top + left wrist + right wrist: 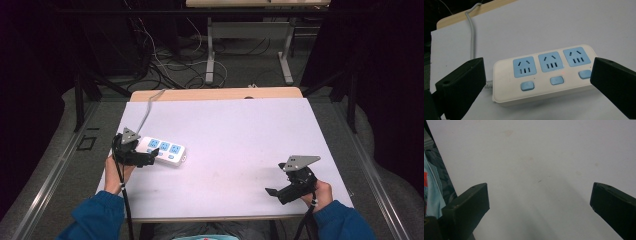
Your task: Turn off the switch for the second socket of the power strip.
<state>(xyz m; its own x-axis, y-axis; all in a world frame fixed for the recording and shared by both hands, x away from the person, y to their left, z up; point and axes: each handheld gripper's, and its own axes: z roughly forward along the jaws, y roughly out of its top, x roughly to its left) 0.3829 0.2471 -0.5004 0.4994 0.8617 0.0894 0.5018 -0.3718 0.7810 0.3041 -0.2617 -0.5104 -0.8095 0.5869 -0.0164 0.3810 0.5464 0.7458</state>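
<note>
A white power strip (164, 150) (544, 75) with three blue sockets and three blue buttons lies on the left part of the white table sheet (235, 130). Its grey cable (146, 111) (471, 37) runs off toward the table's far edge. My left gripper (144, 159) (537, 87) is open, its jaws standing on either side of the strip's near long side, not touching it. A small red light glows near the middle button. My right gripper (274, 192) (539, 205) is open over bare sheet at the front right, with nothing between its jaws.
The sheet covers a wooden table whose far edge (215, 93) shows behind it. Beyond stand another table's metal legs (210, 55) and loose cables on the floor (165, 65). In the right gripper view the sheet's edge and light blue clothing (432, 192) lie at the left.
</note>
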